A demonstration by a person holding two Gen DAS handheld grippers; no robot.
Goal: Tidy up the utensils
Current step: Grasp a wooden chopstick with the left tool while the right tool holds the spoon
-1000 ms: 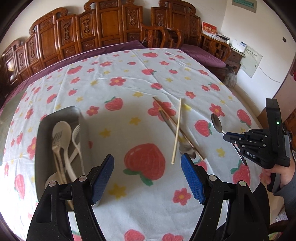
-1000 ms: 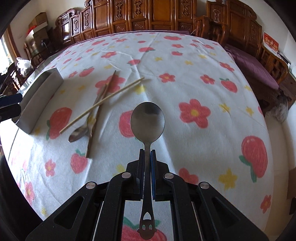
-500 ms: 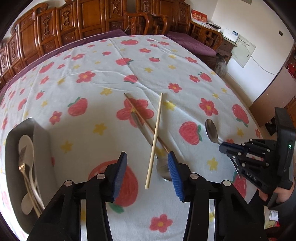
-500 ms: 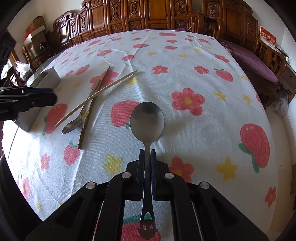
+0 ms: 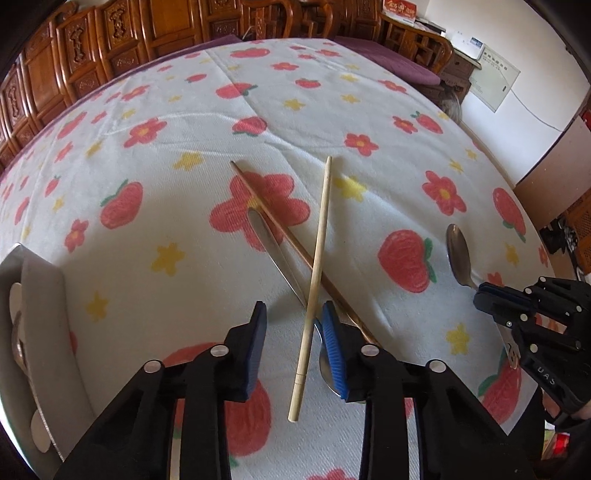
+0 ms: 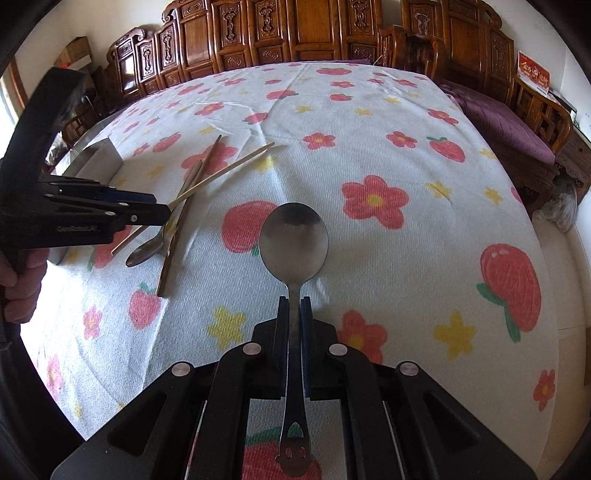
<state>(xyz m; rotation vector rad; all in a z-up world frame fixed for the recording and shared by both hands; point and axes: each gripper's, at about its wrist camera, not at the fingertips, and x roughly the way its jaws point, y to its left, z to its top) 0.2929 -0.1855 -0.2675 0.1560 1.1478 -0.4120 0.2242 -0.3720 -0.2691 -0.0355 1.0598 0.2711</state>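
Left claw narrowing, right claw gripping

Left gripper point(image 5: 293, 325), jaws just closing, straddles the pale chopstick point(image 5: 314, 277) untouched; right gripper point(image 6: 294, 314) clamps the spoon point(image 6: 293, 243), angled down.

On the table point(image 5: 369, 110), two chopsticks point(image 5: 317, 258) cross over a spoon point(image 6: 147, 251). The tray point(image 5: 40, 295) sits left of them, utensils point(image 5: 16, 343) inside. Another spoon point(image 6: 293, 243) lies to the right, chairs point(image 6: 295, 33) behind the table.

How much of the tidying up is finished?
Partly. Some white plastic cutlery already sits in the grey metal tray. The right gripper holds a steel spoon. The left gripper, fingers just closing, straddles the pale bamboo chopstick. The dark wooden chopstick and second steel spoon are left.
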